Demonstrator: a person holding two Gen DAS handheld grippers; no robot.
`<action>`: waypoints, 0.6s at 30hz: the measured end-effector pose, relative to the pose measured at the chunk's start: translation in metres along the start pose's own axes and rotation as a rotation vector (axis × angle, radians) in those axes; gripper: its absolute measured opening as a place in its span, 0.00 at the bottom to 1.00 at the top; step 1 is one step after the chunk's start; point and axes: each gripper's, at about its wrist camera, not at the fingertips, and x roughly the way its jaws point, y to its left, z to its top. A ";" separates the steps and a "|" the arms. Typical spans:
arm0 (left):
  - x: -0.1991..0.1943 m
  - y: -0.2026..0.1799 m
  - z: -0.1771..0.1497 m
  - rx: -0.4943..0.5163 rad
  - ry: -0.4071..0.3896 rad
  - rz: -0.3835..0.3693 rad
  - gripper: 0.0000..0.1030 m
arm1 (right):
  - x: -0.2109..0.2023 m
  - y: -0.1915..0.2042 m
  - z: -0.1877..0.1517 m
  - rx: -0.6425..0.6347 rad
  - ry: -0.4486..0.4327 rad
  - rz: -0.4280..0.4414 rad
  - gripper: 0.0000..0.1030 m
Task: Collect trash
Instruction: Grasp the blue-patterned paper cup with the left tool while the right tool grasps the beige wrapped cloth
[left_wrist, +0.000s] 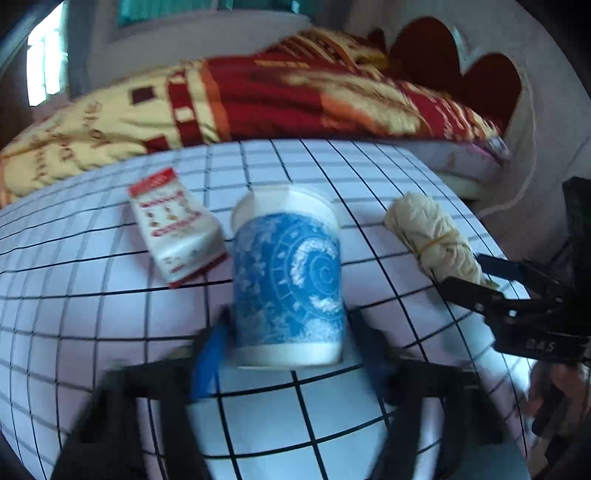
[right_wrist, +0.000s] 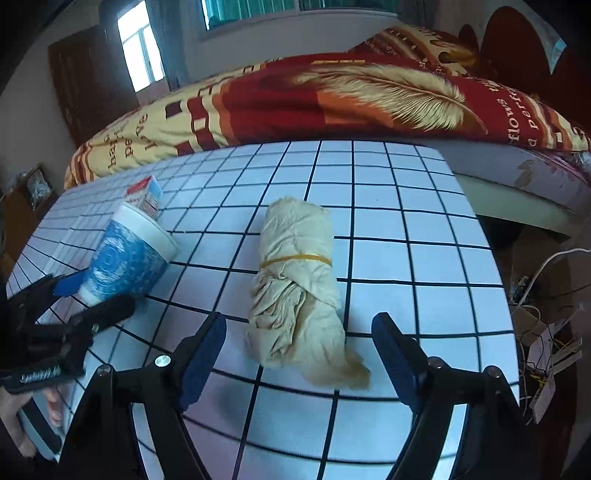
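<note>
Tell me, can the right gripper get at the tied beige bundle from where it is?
Probably yes. The right gripper is open, its fingers either side of the bundle's near end, nothing between. The cup sits well off to the left.

Carton (left_wrist: 176, 229) crowds cup (left_wrist: 288, 280), open table (right_wrist: 406, 229) right of bundle (right_wrist: 299, 288)

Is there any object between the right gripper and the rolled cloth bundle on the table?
Nothing visible. The right gripper is open, and the near end of the cloth bundle lies between its fingers. The paper cup stands off to the left.
</note>
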 end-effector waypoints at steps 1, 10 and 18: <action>-0.006 0.002 0.003 0.015 0.012 -0.016 0.56 | 0.002 0.000 -0.001 -0.005 0.007 0.015 0.32; -0.095 0.002 0.008 0.291 -0.063 0.154 0.56 | -0.032 0.008 -0.015 -0.048 -0.055 0.060 0.29; -0.106 0.005 -0.010 0.455 0.122 0.174 0.56 | -0.063 0.024 -0.041 -0.083 -0.067 0.073 0.29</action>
